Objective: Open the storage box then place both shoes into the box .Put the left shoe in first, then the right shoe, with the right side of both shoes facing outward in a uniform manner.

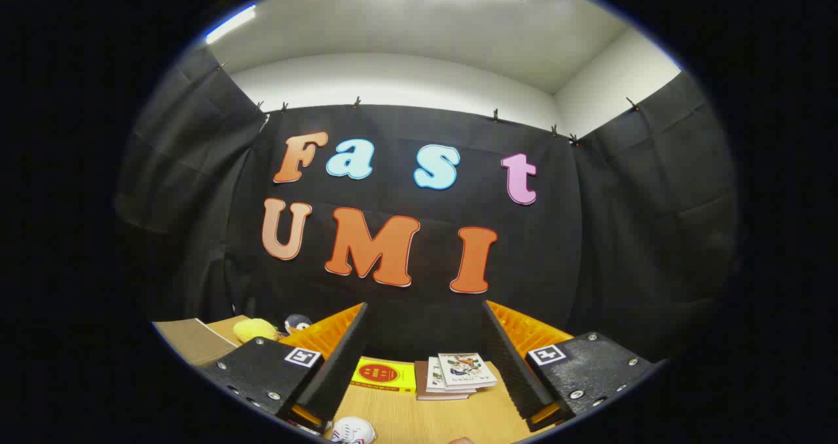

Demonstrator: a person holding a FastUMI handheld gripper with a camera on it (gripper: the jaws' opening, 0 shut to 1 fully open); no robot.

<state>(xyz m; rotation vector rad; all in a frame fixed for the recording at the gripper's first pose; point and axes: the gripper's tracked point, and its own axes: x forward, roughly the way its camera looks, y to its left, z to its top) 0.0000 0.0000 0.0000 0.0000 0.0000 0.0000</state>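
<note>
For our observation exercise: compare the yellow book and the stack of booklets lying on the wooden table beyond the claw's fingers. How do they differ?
The yellow book is a single item; the stack of booklets holds several. The yellow book has a bright cover with a red round mark; the booklets' top cover is pale with a picture. Both lie flat on the table, side by side, beyond the open, empty claw.

Black-draped booth (419, 287), wooden table (432, 418)

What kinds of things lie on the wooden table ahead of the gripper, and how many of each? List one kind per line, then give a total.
Yellow box with red circle: 1
Stack of booklets: 1
Soft toys: 2
Cardboard box: 1
White shoe: 1
Total: 6
The gripper has its fingers open, holding nothing.
</note>
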